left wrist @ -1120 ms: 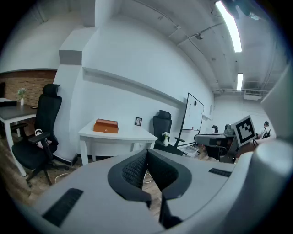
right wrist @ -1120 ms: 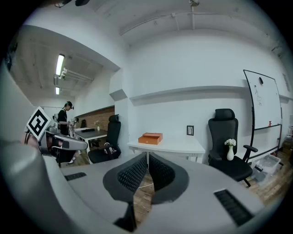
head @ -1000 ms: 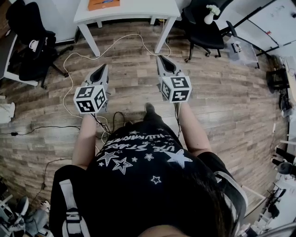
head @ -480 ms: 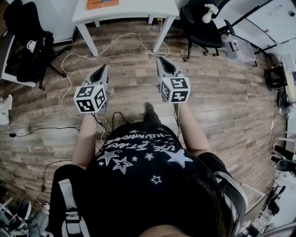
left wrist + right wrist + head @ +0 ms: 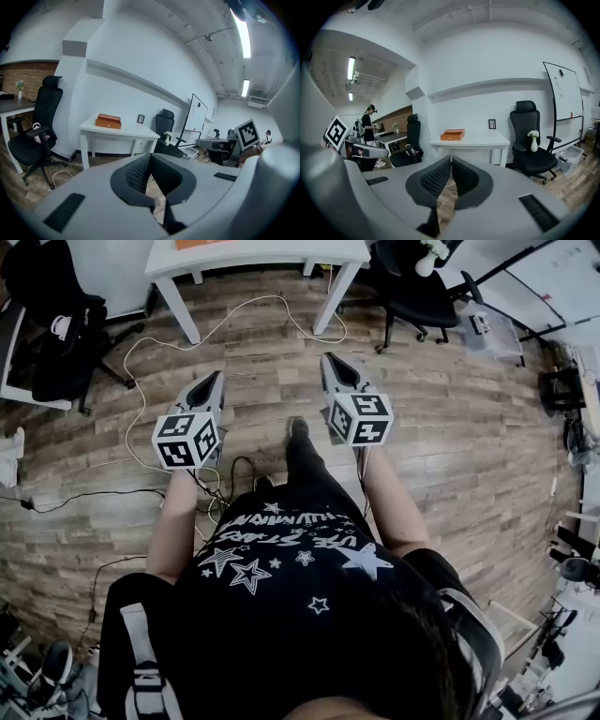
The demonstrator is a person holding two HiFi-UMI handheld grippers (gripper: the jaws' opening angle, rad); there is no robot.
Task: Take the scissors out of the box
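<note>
An orange box [image 5: 108,121] lies closed on a white table [image 5: 119,131] by the far wall; the right gripper view also shows the box [image 5: 452,135] on the table [image 5: 478,139]. No scissors are visible. In the head view only the box's edge [image 5: 192,243] peeks in at the top. My left gripper [image 5: 214,381] and right gripper [image 5: 332,362] are held side by side over the wood floor, well short of the table [image 5: 253,254]. Both point toward it, shut and holding nothing. Their pads meet at the tips in the left gripper [image 5: 151,155] view and the right gripper [image 5: 451,159] view.
A white cable [image 5: 141,362] loops over the floor in front of the table. Black office chairs stand left [image 5: 56,334] and right [image 5: 412,296] of it, the right one with a white vase [image 5: 534,144] on its seat. A whiteboard [image 5: 569,93] leans at the right. A person [image 5: 370,124] stands far off.
The person's leg has stepped forward between the grippers. The table and floor have slid toward the top of the head view. Both grippers stay shut and side by side.
</note>
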